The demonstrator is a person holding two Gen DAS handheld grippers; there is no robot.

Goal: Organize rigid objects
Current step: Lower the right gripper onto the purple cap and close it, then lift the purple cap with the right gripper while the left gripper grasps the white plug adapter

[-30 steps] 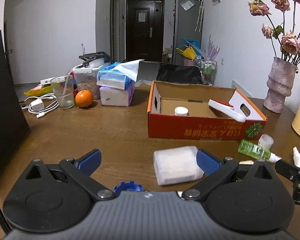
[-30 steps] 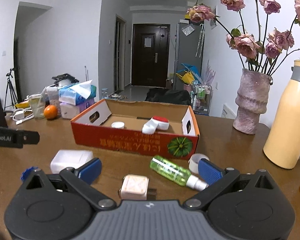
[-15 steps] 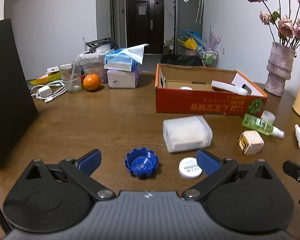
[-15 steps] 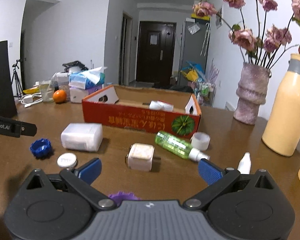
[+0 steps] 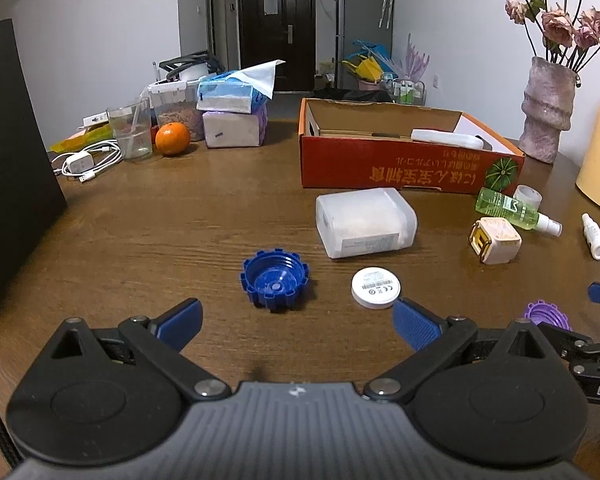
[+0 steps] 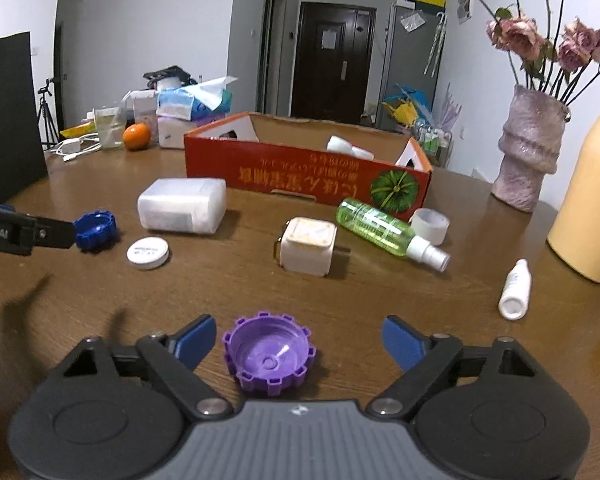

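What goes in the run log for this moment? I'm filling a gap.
left gripper: open, near blue cap | right gripper: closing around purple cap, not yet gripped | red box: holds white item

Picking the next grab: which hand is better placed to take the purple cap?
Right. The purple cap lies between the right gripper's closing jaws, not yet touched. The left gripper is open facing the blue cap, with the purple one off to its side.

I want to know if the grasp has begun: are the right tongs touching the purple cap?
Apart. In the right wrist view, the closing right tongs straddle the purple cap; brown table shows beside each pad.
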